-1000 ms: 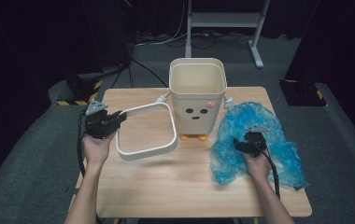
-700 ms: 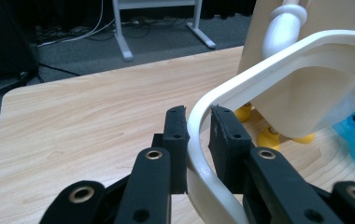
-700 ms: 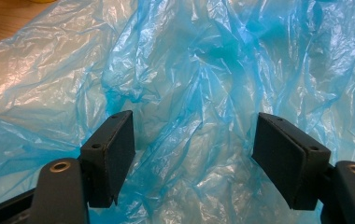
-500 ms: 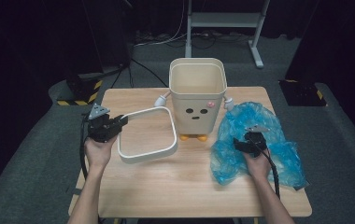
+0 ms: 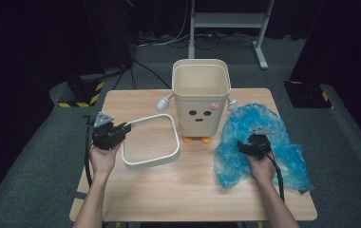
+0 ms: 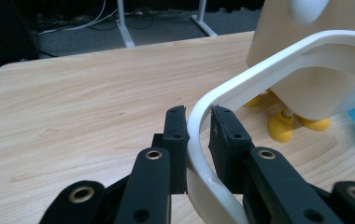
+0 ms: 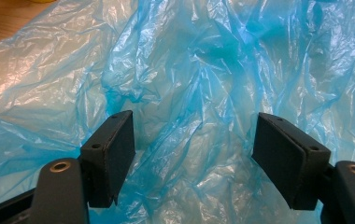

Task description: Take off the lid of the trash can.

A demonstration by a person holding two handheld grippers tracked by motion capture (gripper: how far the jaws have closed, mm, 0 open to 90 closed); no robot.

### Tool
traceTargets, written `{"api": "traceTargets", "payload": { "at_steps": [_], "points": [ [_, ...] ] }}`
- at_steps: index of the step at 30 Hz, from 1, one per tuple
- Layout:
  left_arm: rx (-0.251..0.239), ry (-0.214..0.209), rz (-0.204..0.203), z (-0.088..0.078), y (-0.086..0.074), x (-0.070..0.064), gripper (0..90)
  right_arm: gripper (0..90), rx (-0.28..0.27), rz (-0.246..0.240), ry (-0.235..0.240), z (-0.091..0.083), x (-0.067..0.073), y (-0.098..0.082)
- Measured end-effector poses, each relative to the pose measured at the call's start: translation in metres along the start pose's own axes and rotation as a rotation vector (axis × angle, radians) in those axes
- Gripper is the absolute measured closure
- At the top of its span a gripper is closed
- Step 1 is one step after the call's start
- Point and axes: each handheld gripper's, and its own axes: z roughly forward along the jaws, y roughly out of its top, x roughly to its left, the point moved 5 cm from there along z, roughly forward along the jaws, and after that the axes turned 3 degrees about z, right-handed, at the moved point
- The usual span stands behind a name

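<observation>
High view shows the left claw (image 5: 121,129) clamped on the left edge of a white rounded-square bin ring (image 5: 151,140), which lies on the wooden bench (image 5: 178,185) just left of the cream waste bin (image 5: 201,97); whether the gripped edge is lifted off the wood cannot be told from above. Left gripper view has the 2 black jaws pressed on either side of the ring's thin wall (image 6: 199,140), with the ring curving away toward the bin's yellow feet (image 6: 280,128), and here the far part of the ring stands above the bench. That bin stands upright with a face drawn on its front and small arms at its sides. On the right side of the bench the right claw (image 5: 249,145) rests over a crumpled blue plastic bag (image 5: 273,156). Right gripper view shows its jaws standing wide apart above the bag (image 7: 189,93), holding nothing
</observation>
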Motion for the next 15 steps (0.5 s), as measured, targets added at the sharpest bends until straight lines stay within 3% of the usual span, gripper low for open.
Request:
{"api": "traceTargets", "payload": {
  "at_steps": [10,15],
  "points": [
    [0.02,0.016,0.002,0.013,-0.012,0.004,76.9,29.4,0.0,0.001,0.001,0.0,0.0,0.0],
    [0.026,0.012,-0.024,0.02,-0.018,0.006,76.9,29.4,0.0,0.002,0.001,0.0,0.0,0.0]
  ]
}}
